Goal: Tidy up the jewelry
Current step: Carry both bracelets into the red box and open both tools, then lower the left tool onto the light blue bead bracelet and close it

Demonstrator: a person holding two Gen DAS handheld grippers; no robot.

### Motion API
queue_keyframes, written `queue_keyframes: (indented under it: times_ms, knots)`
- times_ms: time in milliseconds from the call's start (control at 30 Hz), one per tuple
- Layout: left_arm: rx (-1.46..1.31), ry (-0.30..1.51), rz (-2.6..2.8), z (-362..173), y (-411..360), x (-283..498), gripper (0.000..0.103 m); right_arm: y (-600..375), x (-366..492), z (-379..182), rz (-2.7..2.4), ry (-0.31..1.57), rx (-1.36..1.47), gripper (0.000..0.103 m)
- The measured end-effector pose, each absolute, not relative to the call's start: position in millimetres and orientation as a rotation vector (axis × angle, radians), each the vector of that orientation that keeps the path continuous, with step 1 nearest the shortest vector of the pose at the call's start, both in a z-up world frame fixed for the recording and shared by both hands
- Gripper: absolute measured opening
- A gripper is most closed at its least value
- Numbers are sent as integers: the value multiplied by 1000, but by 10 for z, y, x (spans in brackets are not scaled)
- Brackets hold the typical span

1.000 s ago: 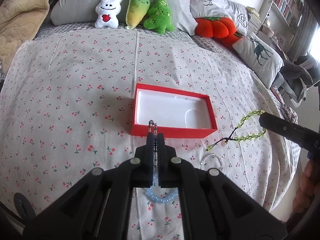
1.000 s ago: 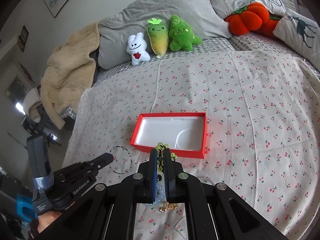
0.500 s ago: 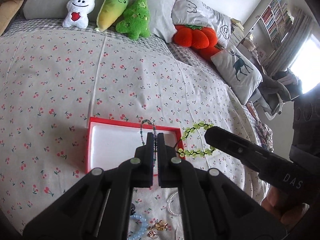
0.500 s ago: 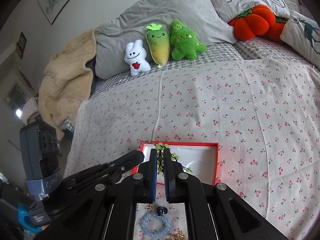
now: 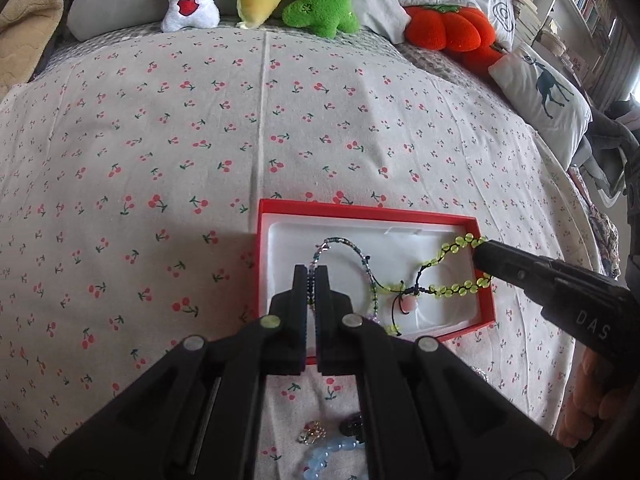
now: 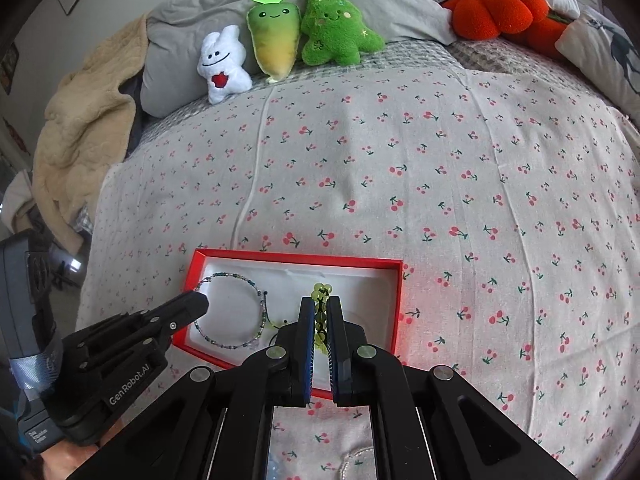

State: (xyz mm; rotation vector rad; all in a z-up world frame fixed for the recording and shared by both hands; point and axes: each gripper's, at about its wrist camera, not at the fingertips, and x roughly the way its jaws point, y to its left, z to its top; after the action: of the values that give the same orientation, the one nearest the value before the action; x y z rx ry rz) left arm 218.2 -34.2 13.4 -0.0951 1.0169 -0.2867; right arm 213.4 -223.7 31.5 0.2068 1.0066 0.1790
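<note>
A red box (image 5: 360,211) with a white liner (image 6: 360,280) lies on the cherry-print bedspread. My left gripper (image 5: 311,273) is shut on a thin dark beaded bracelet (image 5: 347,245), whose loop rests on the liner at the box's left; it also shows in the right wrist view (image 6: 236,280). My right gripper (image 6: 320,307) is shut on a yellow-green beaded bracelet (image 5: 452,288), which hangs into the box's right half; its beads (image 6: 321,290) show between the jaws. The right gripper (image 5: 484,254) reaches in from the right.
Loose jewelry lies near me in front of the box: a pale blue bead bracelet (image 5: 328,450), a small gold piece (image 5: 310,431) and a dark piece (image 5: 352,424). Plush toys (image 6: 280,40), an orange pumpkin cushion (image 5: 444,32) and pillows line the far side.
Both grippers have moved forward and down over the box. The dark bracelet and the green bracelet now hang inside it and rest on the white liner.
</note>
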Motion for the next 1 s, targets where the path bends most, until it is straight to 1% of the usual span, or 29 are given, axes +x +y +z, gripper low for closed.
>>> queue_keyframes:
  times_ms: [133,167,200,233,267,300,333,433,500,667,767,867,900,967,1000]
  knots:
    - [-73,1012,-281,159,-369,2163,4,-2307,2132,316,168,1011,221,7]
    - [-67,1010,-274,181,-374,2147,9,-2320,2122,339,160,1012,223,7]
    - [-66,1012,-271,204,-377,2129,19,-2330,2105,371,153,1011,225,8]
    - [-70,1011,-269,229,-376,2102,25,-2342,2078,407,153,1007,229,10]
    - [-73,1007,-266,253,-378,2073,35,-2354,2046,444,154,1002,232,11]
    - [-72,1002,-260,281,-375,2032,40,-2364,2008,483,154,999,233,11]
    - [-67,997,-253,310,-377,1992,42,-2377,1968,512,151,997,230,12]
    - [-57,991,-235,392,-374,1864,53,-2396,1839,561,138,1005,213,13]
    - [-53,980,-223,447,-354,1757,63,-2404,1758,575,130,1015,200,13]
    - [-37,985,-198,501,-315,1491,76,-2433,1511,615,123,1029,175,13]
    - [-28,996,-180,484,-297,1331,79,-2440,1352,612,124,1036,157,16]
    - [-11,1002,-167,447,-282,1175,81,-2454,1213,576,124,1046,146,24]
    - [-2,1005,-164,430,-280,1126,81,-2457,1171,562,123,1049,142,28]
    - [15,1010,-162,392,-272,1029,81,-2472,1082,535,120,1047,136,44]
    - [23,1013,-161,373,-266,986,81,-2479,1036,527,116,1041,131,58]
